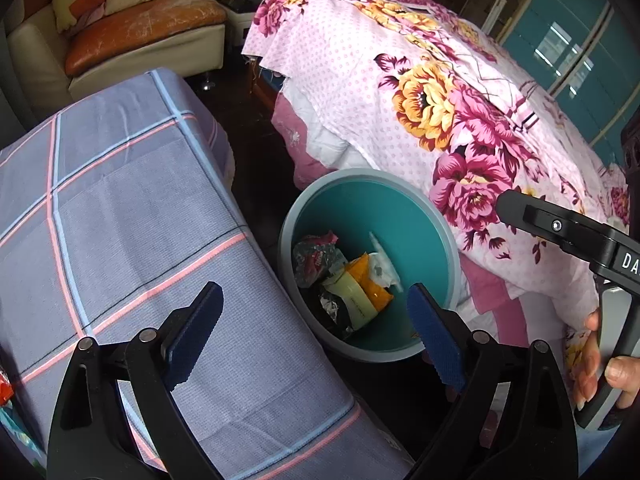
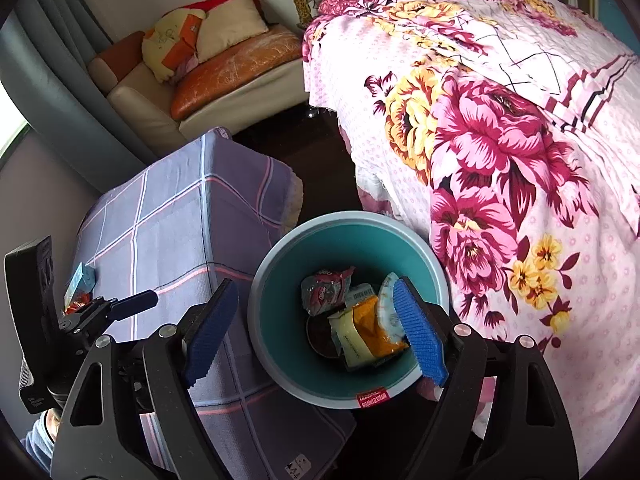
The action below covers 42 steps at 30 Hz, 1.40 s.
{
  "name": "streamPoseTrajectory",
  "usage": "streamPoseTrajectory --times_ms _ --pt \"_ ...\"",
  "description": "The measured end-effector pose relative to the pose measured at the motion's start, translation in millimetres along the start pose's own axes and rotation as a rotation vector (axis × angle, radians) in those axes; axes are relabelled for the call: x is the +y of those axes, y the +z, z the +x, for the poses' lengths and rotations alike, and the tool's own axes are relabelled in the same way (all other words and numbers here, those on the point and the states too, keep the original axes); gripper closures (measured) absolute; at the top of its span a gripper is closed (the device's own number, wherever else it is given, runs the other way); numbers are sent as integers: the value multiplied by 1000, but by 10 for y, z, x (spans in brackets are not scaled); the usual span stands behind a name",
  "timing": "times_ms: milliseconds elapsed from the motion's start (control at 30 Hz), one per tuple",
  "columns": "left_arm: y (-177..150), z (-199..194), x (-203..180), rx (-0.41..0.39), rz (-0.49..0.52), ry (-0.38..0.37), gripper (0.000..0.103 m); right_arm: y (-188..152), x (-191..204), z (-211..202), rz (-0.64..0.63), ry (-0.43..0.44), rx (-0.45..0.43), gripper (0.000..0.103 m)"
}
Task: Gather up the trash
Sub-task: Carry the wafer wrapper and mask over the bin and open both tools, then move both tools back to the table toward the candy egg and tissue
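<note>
A teal trash bin [image 1: 400, 204] with a grey rim stands on the floor between a table and a bed; it also shows in the right wrist view [image 2: 280, 280]. Inside lie several wrappers: a crumpled red-and-silver one [image 1: 316, 258] [image 2: 326, 290], a yellow-orange pack [image 1: 370, 284] [image 2: 372, 330] and white paper [image 1: 382, 270]. My left gripper [image 1: 316, 336] is open and empty, above the table edge and the bin's near rim. My right gripper [image 2: 316, 332] is open and empty, right over the bin. A small blue packet [image 2: 82, 278] and a red wrapper [image 2: 76, 302] lie on the table.
The table carries a grey-purple checked cloth [image 1: 120, 216] [image 2: 168, 220]. A bed with a pink floral cover [image 1: 440, 92] [image 2: 500, 140] is on the right. A cream and orange sofa with cushions [image 1: 132, 28] [image 2: 208, 68] stands at the back. Dark floor runs between them.
</note>
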<state>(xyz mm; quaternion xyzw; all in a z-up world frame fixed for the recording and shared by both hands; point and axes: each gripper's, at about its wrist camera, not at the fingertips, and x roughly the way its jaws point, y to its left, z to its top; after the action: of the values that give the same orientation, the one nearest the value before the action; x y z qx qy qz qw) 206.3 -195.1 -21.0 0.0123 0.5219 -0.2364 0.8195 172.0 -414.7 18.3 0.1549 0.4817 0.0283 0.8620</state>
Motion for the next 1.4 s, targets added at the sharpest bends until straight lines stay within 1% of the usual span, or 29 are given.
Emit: streamPoseTrajectory --times_ms 33,267,500,667,800,1000,1100,1300,1400 --pt "-15 -25 18 -3 -4 0 10 -9 12 -1 4 -2 6 23" --pt "-131 -240 152 -27 -33 -6 9 -83 219 -87 -16 -6 17 23" --pt "-308 -518 338 -65 -69 -8 9 -182 529 -194 -65 -10 22 23" --pt "-547 -753 534 -87 -110 -7 9 -315 793 -228 -106 -6 38 23" --pt "-795 -934 709 -98 -140 2 9 -456 1049 -202 -153 -1 67 23" --pt "-1250 -1237 1058 -109 -179 53 9 -660 1551 -173 -229 24 100 23" --pt "-1489 -1406 1280 -119 -200 96 9 -761 1806 -148 -266 39 115 23" --pt "-2011 -1672 1864 -104 -261 199 9 -1033 2357 -17 -362 73 174 23" --pt "-2236 -1733 2137 -85 -296 227 9 -1179 2587 85 -403 87 209 23"
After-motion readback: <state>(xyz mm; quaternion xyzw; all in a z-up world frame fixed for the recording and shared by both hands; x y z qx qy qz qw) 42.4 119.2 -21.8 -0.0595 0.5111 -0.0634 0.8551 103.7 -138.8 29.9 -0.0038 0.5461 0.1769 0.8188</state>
